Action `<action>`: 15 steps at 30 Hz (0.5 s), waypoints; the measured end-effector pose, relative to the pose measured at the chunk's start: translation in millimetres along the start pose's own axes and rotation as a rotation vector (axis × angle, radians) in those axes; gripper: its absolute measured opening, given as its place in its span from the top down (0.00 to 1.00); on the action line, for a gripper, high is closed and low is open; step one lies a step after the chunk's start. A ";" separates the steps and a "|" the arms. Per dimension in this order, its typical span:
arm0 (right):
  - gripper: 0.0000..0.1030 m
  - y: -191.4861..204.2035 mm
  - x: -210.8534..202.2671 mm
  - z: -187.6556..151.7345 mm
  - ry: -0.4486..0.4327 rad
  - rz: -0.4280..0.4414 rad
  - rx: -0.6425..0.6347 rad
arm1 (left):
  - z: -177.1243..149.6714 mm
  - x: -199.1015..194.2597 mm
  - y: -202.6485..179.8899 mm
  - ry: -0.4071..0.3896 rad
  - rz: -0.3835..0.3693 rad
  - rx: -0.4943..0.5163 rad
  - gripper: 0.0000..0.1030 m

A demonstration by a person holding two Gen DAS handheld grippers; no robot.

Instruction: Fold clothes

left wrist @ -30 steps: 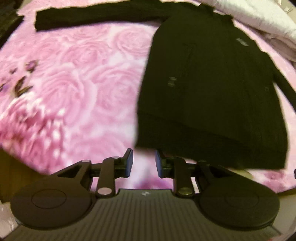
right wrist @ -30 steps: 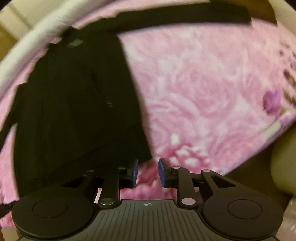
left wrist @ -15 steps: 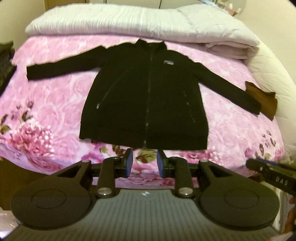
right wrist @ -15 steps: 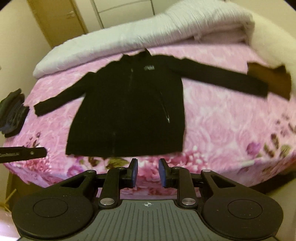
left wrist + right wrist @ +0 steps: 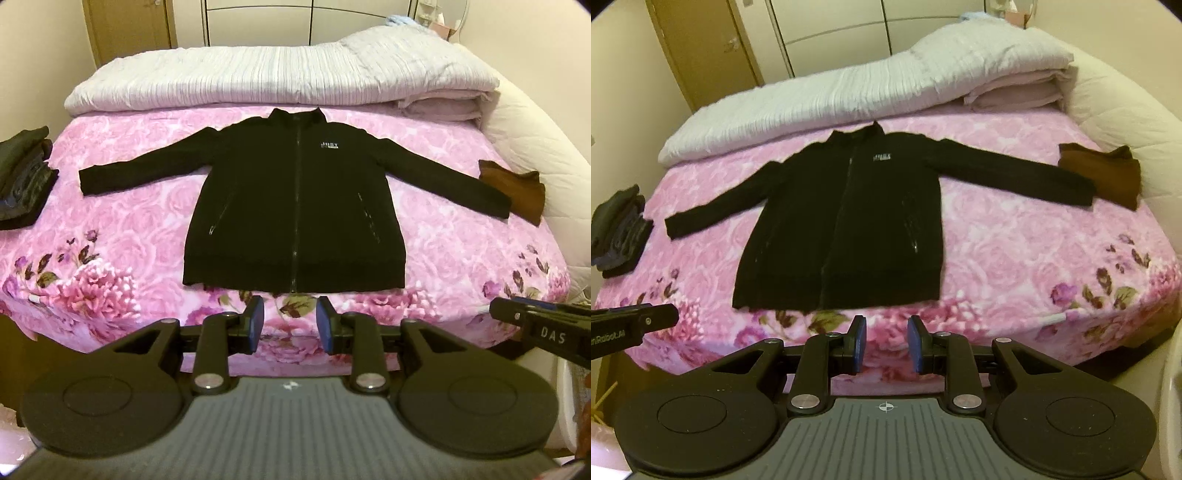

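Black jacket (image 5: 295, 206) lies flat on the bed (image 5: 110, 236), sleeves spread. Left claw (image 5: 290, 325) and right claw (image 5: 884, 345) hover just short of its hem, both parted, holding nothing.

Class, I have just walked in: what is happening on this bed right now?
A person holds two grippers above the near edge of the pink floral bedspread. A black zip-up jacket lies flat, sleeves spread, not yet folded. The left gripper and right gripper are open, touching nothing. Folded dark clothes and a brown garment lie at the sides.

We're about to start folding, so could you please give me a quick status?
Left gripper and right gripper open, empty. Black jacket flat on bed, zipped, sleeves spread. Brown cloth touching one cuff.
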State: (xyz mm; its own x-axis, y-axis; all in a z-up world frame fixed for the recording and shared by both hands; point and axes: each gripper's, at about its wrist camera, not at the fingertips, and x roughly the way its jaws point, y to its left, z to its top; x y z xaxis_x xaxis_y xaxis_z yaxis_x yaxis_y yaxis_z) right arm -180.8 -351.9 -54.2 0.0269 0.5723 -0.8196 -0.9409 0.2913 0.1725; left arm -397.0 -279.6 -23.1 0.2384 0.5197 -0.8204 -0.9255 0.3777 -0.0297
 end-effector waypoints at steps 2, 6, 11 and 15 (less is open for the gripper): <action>0.75 -1.8 -3.7 -2.4 -0.004 -0.003 0.008 | -4.6 -3.5 -1.0 -0.002 0.000 0.001 0.74; 0.75 -2.7 -12.3 -6.6 -0.016 0.006 0.013 | -11.7 -9.7 -5.2 -0.005 -0.004 0.015 0.74; 0.75 3.2 -18.5 -7.8 -0.031 0.007 -0.015 | -17.1 -12.5 -8.9 -0.004 -0.007 0.022 0.74; 0.75 2.9 -19.7 -9.2 -0.026 0.011 -0.022 | -18.3 -14.1 -12.1 -0.004 -0.002 0.019 0.74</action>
State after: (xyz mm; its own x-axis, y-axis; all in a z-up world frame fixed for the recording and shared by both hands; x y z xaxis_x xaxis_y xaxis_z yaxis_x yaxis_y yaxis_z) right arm -187.1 -369.4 -42.6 0.0252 0.5953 -0.8031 -0.9484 0.2684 0.1691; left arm -394.5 -305.5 -21.6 0.2413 0.5221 -0.8180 -0.9193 0.3931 -0.0203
